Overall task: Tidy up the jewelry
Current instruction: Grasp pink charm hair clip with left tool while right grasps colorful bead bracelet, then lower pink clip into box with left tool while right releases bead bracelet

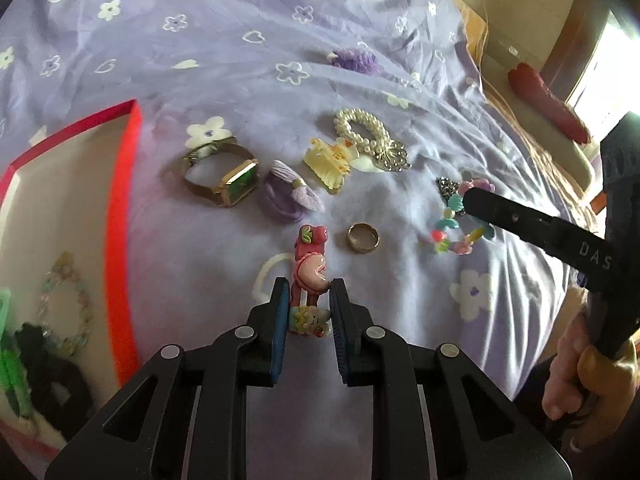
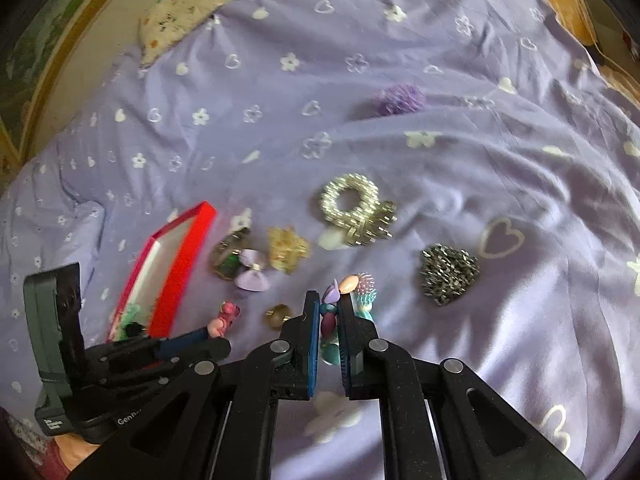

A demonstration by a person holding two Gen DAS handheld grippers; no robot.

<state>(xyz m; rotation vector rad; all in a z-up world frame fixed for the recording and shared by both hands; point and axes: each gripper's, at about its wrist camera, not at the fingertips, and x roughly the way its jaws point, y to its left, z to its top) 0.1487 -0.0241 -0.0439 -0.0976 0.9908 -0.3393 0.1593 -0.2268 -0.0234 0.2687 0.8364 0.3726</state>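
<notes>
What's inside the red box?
The red box holds a pastel bead bracelet, a green piece and a black one; its near end is out of frame.

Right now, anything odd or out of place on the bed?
Nothing damaged or spilled. One outlier: a purple scrunchie lies alone, well beyond the main cluster around the pearl bracelet. Otherwise, the left gripper is closed on the pink clip and the right gripper on the bead bracelet, near the red box.

Matt cloth bedsheet (image 1: pixel 280 20); glossy plastic hair clip (image 1: pixel 310 276); polished metal ring (image 1: pixel 363 237).
</notes>
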